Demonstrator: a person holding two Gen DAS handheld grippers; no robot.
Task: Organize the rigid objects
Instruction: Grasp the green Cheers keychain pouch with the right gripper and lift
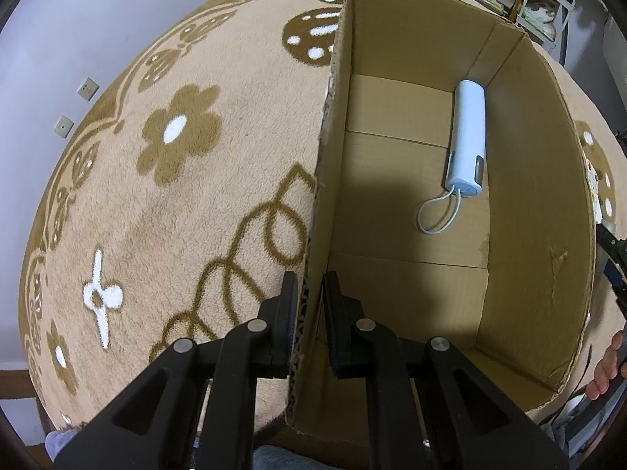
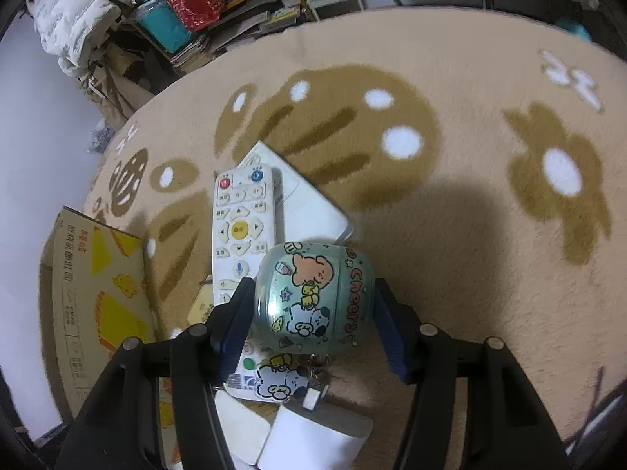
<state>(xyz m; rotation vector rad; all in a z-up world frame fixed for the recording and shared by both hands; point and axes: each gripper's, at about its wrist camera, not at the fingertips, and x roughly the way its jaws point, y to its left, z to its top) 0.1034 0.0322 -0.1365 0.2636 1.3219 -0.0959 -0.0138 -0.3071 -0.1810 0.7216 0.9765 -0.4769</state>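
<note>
Left wrist view: the left gripper (image 1: pixel 309 313) is clenched on the near wall of an open cardboard box (image 1: pixel 537 203), one finger outside over the patterned carpet (image 1: pixel 156 203), the other inside. Well ahead of the fingers, on the box floor near its far right corner, lies a white cylindrical device (image 1: pixel 468 137) with a cord loop.

Right wrist view: the right gripper (image 2: pixel 313 313) straddles a rounded green case (image 2: pixel 313 301) printed with cartoon animals. The left finger touches the case; the right stands just beside it, so I cannot tell if the grasp is firm. Ahead and left of the fingers lies a white remote control (image 2: pixel 239 219) atop a flat white device (image 2: pixel 309 203). Farther left sits the box.
</note>
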